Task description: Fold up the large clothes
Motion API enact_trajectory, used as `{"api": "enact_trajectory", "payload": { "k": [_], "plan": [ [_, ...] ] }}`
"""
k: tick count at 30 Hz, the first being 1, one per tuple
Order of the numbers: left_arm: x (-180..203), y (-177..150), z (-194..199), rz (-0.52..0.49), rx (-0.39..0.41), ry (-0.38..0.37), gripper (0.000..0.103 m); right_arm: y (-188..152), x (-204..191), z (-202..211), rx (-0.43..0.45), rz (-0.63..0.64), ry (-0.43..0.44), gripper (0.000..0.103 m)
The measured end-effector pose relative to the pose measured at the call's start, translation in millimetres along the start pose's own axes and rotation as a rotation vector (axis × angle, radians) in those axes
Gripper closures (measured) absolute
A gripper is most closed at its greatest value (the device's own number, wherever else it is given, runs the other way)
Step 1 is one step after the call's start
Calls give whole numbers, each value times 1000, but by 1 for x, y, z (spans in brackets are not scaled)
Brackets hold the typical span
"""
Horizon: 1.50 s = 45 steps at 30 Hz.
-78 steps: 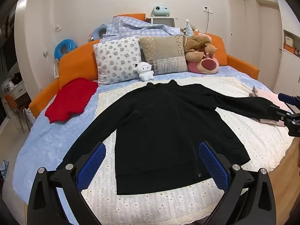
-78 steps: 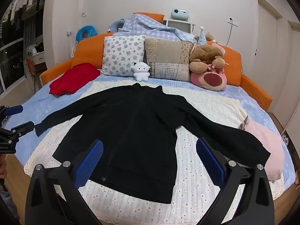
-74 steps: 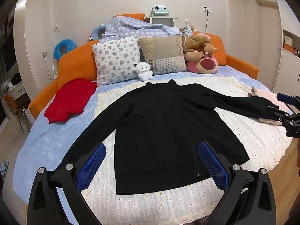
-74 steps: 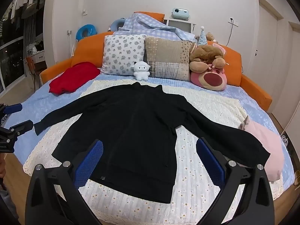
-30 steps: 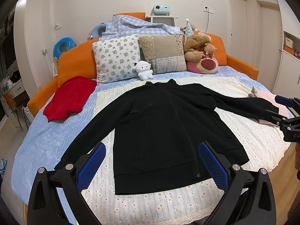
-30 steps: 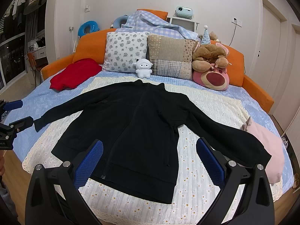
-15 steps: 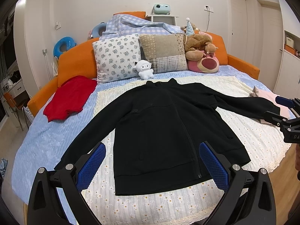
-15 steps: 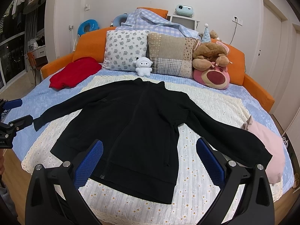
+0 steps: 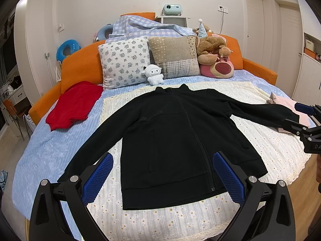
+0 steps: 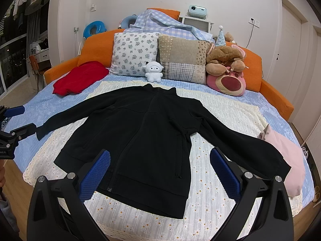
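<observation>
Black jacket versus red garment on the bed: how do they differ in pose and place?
The black jacket lies spread flat with both sleeves out, on the cream lace cover; the red garment sits bunched near the orange headboard, on the blue sheet. The jacket is centred; the red one is off to the side. Neither is held by a gripper.

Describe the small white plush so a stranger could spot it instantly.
Start at the orange headboard and the two pillows leaning on it. The white plush sits upright on the blue bedding where the floral pillow meets the patchwork pillow. It is far smaller than the brown and pink plush toys nearby.
</observation>
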<state>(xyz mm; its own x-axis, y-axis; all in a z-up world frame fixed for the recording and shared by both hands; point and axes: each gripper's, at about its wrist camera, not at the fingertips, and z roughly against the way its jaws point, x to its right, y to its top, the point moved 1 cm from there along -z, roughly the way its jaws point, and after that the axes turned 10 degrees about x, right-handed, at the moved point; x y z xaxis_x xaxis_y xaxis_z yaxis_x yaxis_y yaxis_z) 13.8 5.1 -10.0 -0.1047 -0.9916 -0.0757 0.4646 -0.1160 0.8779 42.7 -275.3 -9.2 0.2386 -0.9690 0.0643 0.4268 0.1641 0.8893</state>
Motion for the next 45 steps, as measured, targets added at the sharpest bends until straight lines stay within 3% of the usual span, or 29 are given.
{"api": "enact_trajectory", "payload": {
  "k": [33, 39, 45],
  "plan": [
    [1, 0, -3, -13, -3, -1, 2, 1, 3, 0, 1, -5, -2, 4],
    [2, 5, -19, -20, -19, -27, 2, 6, 24, -2, 48, -22, -70, 5],
    [20, 22, -72, -6, -67, -115, 2, 9, 77, -14, 73, -43, -184, 5]
  ]
}}
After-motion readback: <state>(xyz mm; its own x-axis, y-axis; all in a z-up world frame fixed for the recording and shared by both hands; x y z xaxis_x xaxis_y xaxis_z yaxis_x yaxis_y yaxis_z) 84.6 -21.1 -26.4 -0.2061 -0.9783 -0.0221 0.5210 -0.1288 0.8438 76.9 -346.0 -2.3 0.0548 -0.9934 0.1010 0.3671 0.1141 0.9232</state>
